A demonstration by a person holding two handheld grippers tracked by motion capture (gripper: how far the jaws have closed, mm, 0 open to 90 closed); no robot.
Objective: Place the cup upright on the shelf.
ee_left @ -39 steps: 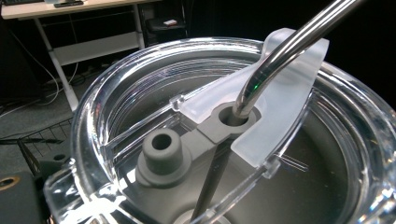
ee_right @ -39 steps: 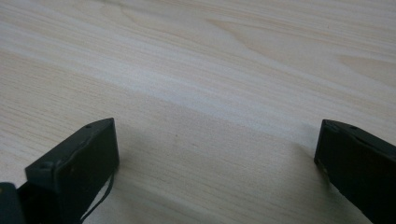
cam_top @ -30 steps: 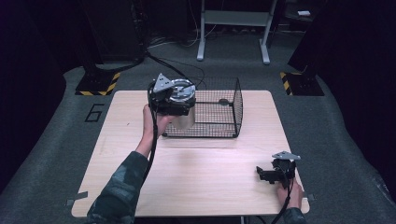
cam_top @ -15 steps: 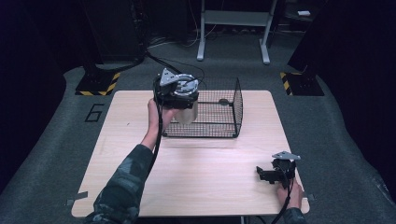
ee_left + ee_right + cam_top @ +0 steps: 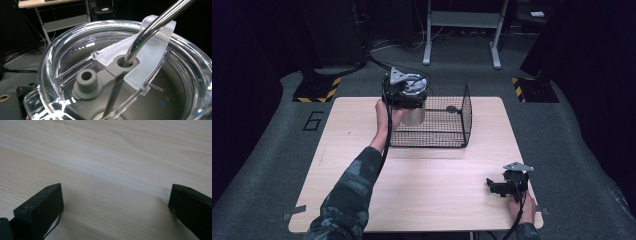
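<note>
High view: left gripper [image 5: 404, 95] up at approx 11 o'clock of table [image 5: 362, 195], raised over near-left corner of black wire basket [image 5: 447, 117]; clamped on a steel tumbler [image 5: 413, 116] w/ clear lid, tumbler body hanging below gripper, just at basket's left wall, partly hidden by gripper so exact contact w/ basket can't be told. Camo sleeve [image 5: 347, 195] and forearm running from 7 o'clock edge up to it. Basket sits at 12 o'clock of table, near back edge, open top. Right gripper [image 5: 502, 186] low at approx 5 o'clock of table, near front-right corner, well apart from basket and tumbler, hand [image 5: 522, 207] behind it. Left gripper view: very close on tumbler's clear lid [image 5: 105, 75], looking down into it; grey stopper [image 5: 87, 82] at 8 o'clock of lid centre, metal straw [image 5: 152, 22] passing through grey hole at centre and leaning off toward 1 o'clock; frosted slider tab around straw. Own jaws not seen here; grip read from high view only. Right gripper view: two black jaws spread wide, one at 8 o'clock, one at 4 o'clock of frame, bare wood btwn them, nothing held; jaws just above or on tabletop, can't tell which.
</note>
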